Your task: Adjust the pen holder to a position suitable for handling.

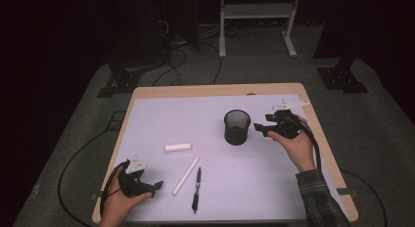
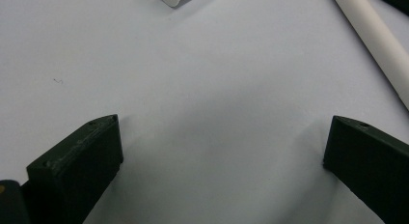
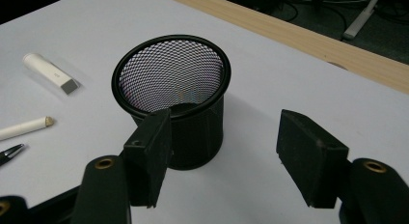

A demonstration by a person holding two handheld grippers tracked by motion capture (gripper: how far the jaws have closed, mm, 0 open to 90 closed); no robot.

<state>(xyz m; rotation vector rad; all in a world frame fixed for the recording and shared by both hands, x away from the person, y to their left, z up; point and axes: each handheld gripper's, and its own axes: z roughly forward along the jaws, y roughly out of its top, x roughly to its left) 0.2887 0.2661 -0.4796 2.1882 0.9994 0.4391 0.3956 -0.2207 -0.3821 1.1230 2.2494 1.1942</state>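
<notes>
Dark room, pale table [image 1: 161,114]: the right gripper [image 1: 262,128], jaws apart and empty, hangs just beside the upright black wire-mesh pen cup [image 1: 237,126], which a careless nudge could tip, while the left gripper [image 1: 155,187] rests wide open.

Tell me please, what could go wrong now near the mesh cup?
The right gripper hangs open beside the mesh cup, apart from it; the empty, upright cup might tip if a jaw bumps its rim. The black pen and white stick lie close together, so the left gripper could nudge both.
</notes>
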